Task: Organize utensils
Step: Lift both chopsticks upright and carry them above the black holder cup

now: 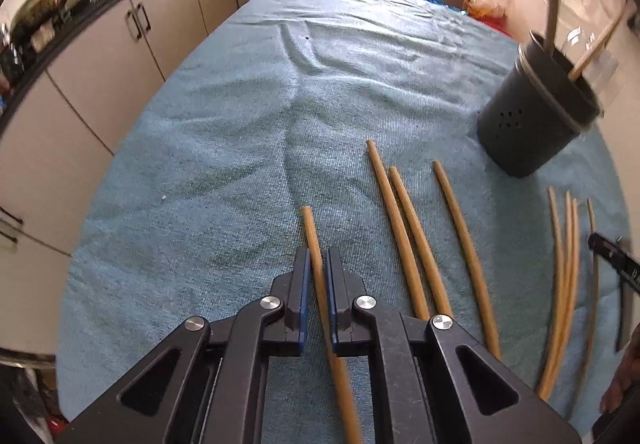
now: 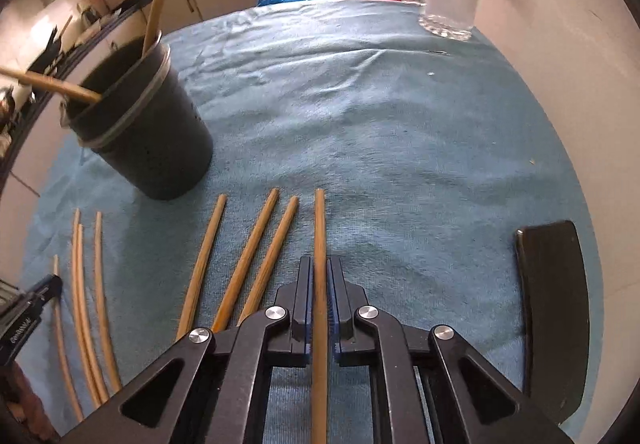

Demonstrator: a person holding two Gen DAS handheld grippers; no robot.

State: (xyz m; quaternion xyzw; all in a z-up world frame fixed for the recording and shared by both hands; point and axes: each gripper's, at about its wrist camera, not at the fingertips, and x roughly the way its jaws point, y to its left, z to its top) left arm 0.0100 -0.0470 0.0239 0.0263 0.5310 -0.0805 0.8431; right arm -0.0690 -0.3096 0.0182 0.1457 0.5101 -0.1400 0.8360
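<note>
Hand-held gripper [image 1: 319, 264], chopstick [image 1: 316, 244] base hidden

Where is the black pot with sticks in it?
The dark holder stands on the blue towel, upper left in the right wrist view, just beyond the loose chopsticks.

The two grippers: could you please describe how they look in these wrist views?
The left gripper and the right gripper look alike: matte black angular linkage arms with triangular cut-outs, round silver pivot pins, and two narrow black fingers faced with blue pads. No cables or sleeves are visible.
</note>
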